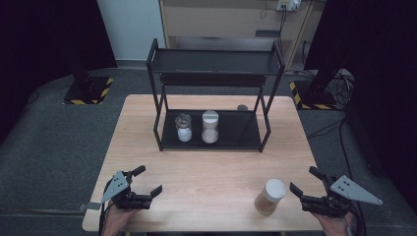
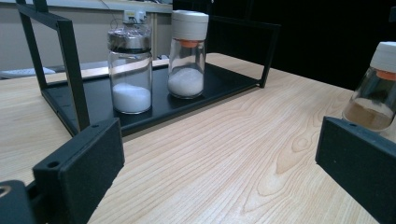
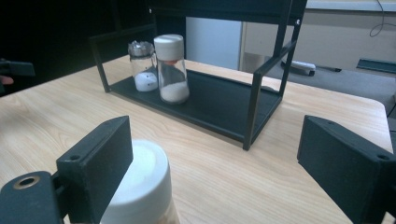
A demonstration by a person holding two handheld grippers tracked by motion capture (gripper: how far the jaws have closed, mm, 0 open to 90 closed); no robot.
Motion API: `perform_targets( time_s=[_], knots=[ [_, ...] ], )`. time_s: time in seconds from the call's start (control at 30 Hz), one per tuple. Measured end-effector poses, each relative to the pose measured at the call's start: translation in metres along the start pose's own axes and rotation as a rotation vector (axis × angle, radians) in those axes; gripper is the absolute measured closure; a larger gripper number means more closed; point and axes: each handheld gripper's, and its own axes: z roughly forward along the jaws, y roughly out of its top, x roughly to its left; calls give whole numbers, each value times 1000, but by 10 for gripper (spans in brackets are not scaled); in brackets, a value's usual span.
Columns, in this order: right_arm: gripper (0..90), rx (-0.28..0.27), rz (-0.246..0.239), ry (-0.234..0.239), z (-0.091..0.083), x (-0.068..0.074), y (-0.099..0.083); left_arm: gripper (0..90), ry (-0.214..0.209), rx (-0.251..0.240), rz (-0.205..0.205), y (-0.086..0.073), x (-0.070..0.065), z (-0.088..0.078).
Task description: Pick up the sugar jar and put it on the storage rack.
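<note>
Brown-powder jar (image 1: 270, 196) upright on tabletop (image 1: 211, 172) near front edge, right claw (image 1: 306, 183) spread just beside it, not touching, left claw (image 1: 148, 181) spread, empty, well apart.

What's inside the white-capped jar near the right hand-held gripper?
The white-capped jar holds brown powder, filling its lower part; glass above looks empty. Anything under the cap is hidden.

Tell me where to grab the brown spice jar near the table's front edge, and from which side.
Take the brown spice jar around its glass body, just under the white cap. It stands upright, alone on the table. Bring the right tongs, which are open, in level from its right; the round wall should suit both jaws.
</note>
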Motion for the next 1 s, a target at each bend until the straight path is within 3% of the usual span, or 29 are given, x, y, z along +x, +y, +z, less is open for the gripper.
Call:
perform_targets(
  time_s=[0.5,1.0],
  knots=[
    [107,-11,-8,-41,0,1,-31,0,-3,-2,-2,-1,1,0],
    [106,-23,3,-38,-3,-1,-38,0,-2,0,7,0,-1,0]
  ],
)
